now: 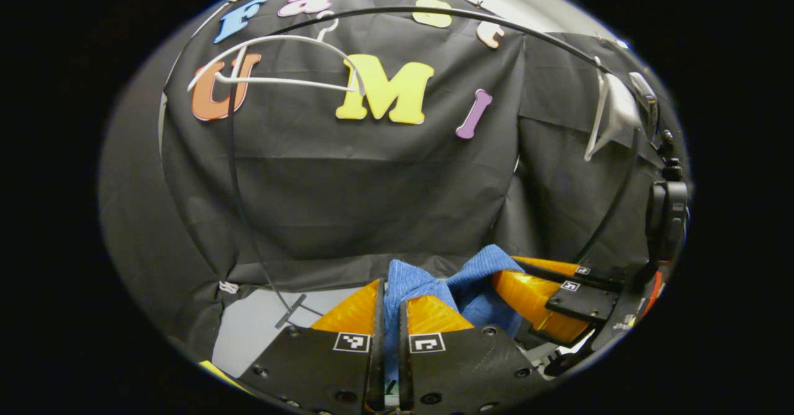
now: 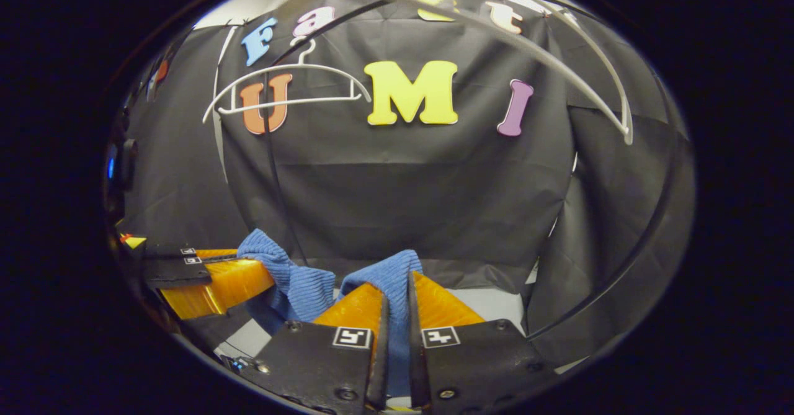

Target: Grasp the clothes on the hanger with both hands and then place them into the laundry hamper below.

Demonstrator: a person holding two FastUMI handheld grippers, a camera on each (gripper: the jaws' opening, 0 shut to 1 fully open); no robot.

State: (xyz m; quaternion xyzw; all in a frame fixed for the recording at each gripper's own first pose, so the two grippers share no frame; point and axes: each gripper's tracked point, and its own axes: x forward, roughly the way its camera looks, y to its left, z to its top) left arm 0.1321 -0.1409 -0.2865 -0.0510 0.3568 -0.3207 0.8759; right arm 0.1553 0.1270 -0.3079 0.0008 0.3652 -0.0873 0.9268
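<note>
Below the bare white plastic hanger [image 1: 279,61], the blue ribbed knit garment [image 1: 434,288] stretched between both tools. The left gripper [image 1: 389,291] pinched one bunched end; the right gripper [image 2: 397,294] pinched the other, jaws nearly together.

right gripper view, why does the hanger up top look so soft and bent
In the right gripper view the near white hanger is close, blurred and fisheye-bowed; the far hanger and blue cloth are sharper. In the left gripper view the rail curves too.
</note>
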